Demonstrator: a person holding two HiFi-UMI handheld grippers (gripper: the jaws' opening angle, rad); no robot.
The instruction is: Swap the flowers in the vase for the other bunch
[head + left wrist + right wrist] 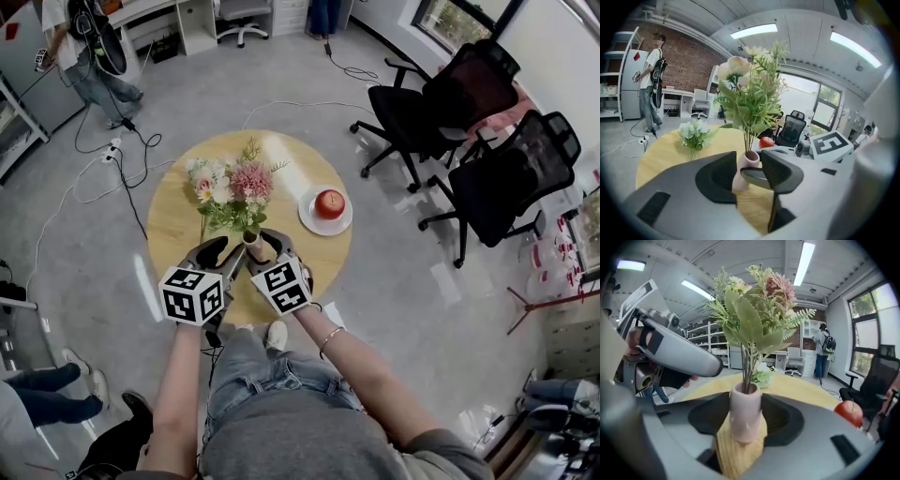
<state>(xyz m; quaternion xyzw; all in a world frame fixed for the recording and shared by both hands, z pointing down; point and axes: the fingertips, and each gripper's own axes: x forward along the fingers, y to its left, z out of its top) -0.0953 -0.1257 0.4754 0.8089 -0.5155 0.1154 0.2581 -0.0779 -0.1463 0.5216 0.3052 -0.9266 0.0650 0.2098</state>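
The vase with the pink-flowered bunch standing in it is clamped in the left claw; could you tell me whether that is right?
Not quite. The vase with the pink-flowered bunch standing in it is clamped in the right claw; the right gripper view shows its jaws pressed against both sides of the vase.

Place: open-plan office | Seen: black swivel chairs (441, 103) beside a round wooden table (173, 234) | desks (178, 14) along the wall | cables (111, 155) trail across grey floor (394, 281) | strip lights (753, 31) overhead
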